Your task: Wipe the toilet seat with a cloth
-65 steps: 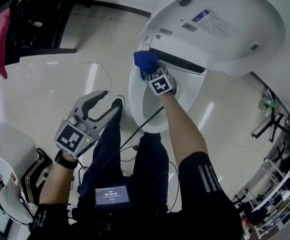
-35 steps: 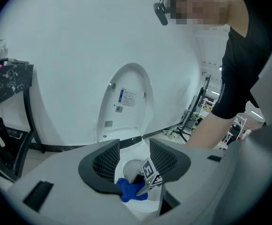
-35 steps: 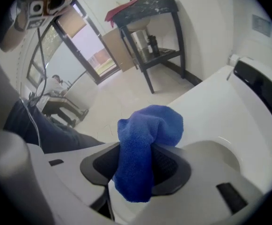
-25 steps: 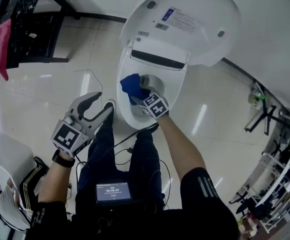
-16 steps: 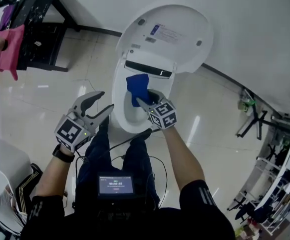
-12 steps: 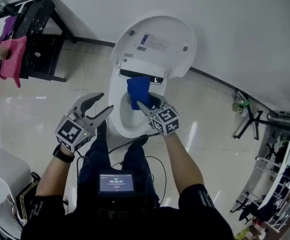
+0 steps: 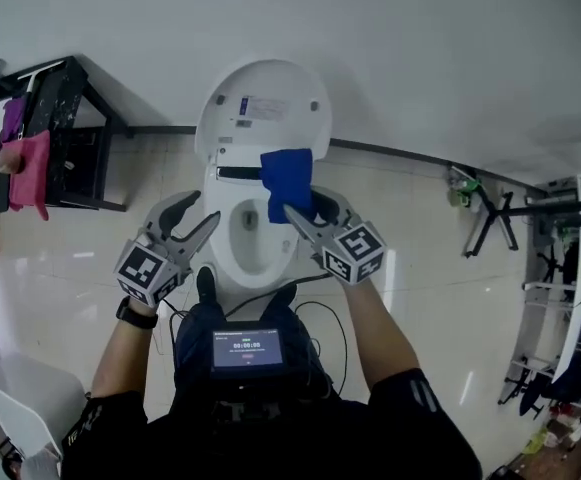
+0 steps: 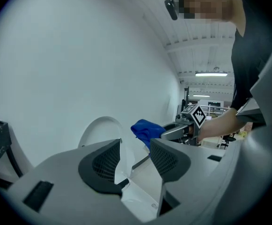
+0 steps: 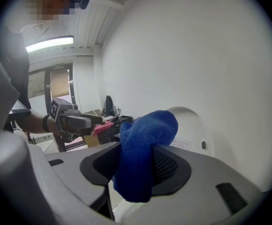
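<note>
Fingers (image 9: 171,168) of right gripper (image 7: 305,206) clamped on cloth (image 7: 287,180), left gripper (image 7: 203,208) gaping, near toilet seat (image 7: 220,253) edge

Toilet (image 7: 270,133) common to all three views

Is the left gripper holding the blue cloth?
No, the left gripper is open and empty; the blue cloth sits clamped in the right gripper.
</note>
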The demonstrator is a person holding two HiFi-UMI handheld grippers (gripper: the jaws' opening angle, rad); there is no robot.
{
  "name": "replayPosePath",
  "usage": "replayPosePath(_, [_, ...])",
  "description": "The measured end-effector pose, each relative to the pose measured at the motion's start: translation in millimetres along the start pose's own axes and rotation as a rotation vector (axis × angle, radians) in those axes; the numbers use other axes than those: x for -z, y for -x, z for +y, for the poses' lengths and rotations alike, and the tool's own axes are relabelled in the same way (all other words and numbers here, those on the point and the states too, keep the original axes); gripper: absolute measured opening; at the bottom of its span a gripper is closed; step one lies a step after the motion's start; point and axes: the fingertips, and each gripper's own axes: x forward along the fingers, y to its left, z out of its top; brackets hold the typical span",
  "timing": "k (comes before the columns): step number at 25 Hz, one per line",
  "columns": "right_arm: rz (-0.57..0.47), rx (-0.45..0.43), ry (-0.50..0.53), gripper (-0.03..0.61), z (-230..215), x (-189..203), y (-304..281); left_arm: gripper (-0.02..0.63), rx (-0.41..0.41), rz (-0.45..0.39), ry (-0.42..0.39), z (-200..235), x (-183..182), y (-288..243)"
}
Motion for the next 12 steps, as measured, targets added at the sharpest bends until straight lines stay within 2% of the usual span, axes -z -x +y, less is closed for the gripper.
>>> replayPosePath(5, [-0.065,0.025,-0.006,0.206,4.4,-29.9,46.5,0.201,0.015,-0.008,-0.022,-12.7,-11.3,-1.2])
replayPosePath(12, [-0.097,0.048,-0.034,0.204,13.5,-32.0,97.1,0.201,0.008,-0.021,0.018,-32.7,-30.2,1.0])
